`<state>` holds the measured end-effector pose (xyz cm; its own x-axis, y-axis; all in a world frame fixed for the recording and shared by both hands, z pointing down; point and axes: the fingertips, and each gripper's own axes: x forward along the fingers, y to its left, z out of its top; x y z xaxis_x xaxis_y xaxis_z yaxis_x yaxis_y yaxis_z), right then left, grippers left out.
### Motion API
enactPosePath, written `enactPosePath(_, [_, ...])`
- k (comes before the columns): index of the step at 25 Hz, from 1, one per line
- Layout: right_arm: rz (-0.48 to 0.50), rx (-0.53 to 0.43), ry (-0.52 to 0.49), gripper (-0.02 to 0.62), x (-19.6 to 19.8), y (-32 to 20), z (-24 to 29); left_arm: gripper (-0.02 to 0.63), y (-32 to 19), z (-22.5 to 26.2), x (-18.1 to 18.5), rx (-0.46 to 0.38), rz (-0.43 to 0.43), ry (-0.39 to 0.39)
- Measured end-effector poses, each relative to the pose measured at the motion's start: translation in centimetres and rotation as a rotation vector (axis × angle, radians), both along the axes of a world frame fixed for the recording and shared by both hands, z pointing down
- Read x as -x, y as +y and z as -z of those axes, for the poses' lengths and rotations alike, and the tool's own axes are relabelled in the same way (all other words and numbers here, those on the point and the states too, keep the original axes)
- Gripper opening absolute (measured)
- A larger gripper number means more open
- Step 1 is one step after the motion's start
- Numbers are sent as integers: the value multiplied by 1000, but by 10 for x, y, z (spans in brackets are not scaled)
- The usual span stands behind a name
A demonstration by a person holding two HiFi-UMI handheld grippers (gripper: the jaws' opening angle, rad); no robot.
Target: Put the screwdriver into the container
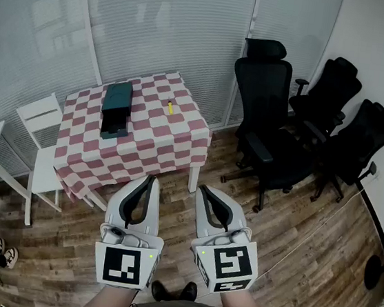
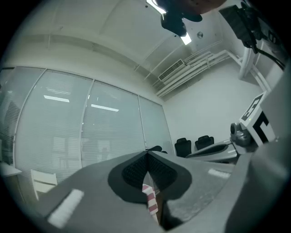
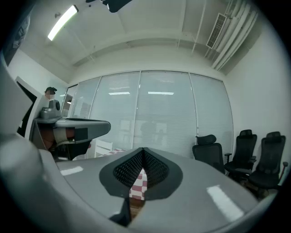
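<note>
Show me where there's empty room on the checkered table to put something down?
The table is mostly bare: the near strip between the container and the front edge, and the right side nearer than the screwdriver. The container takes up the left middle. Black chairs crowd the floor on the right.

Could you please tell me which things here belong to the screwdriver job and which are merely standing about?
Job: yellow screwdriver, dark green container, left claw, right claw (both shut, empty).
Standing about: black office chairs, white chair, checkered table.
</note>
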<state>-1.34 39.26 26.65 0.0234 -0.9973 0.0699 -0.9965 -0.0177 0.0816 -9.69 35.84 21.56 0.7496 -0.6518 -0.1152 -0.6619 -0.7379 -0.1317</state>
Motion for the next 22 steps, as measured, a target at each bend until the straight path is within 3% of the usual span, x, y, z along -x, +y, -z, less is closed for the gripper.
enactPosePath(15, [56, -18, -63, 26, -29, 15, -9, 0, 18, -15, -31, 13, 23, -27])
enactPosePath(22, [82, 26, -84, 26, -34, -12, -29, 0, -7, -34, -33, 52, 51, -41])
